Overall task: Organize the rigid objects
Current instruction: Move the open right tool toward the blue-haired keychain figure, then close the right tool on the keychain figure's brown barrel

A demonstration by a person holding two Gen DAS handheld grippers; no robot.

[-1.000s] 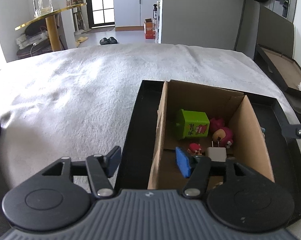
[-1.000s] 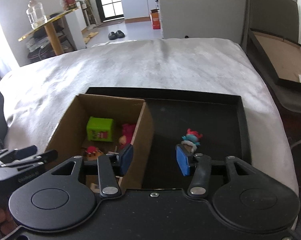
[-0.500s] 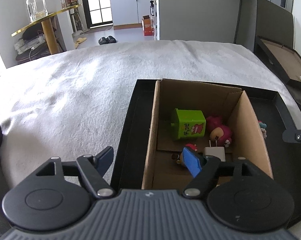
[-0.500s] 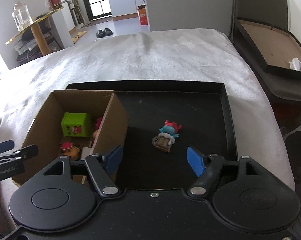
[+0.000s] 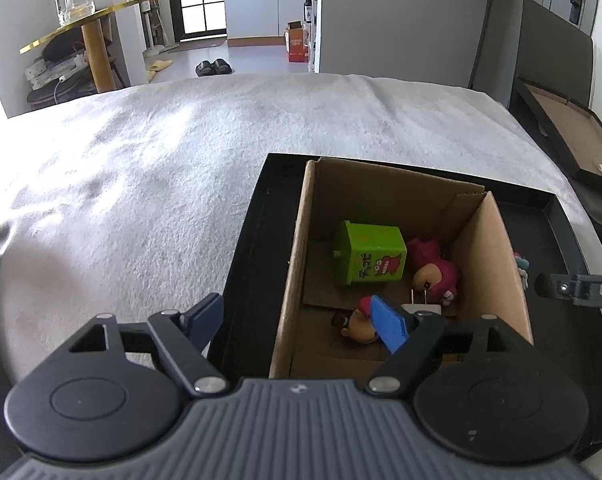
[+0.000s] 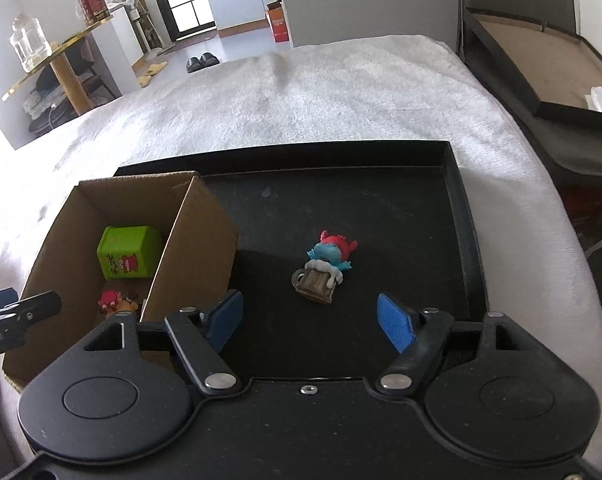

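In your right view the cardboard box (image 6: 189, 240) stands in the tray (image 6: 457, 200) at nine o'clock, and the figurine (image 6: 325, 268) lies on the tray floor at its three o'clock.

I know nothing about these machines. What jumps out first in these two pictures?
A bright green cube sits deep in the cardboard box, with a pink plush toy beside it. On the black tray, outside the box, a small blue and red figurine with a mug lies alone, just ahead of the open right tool.
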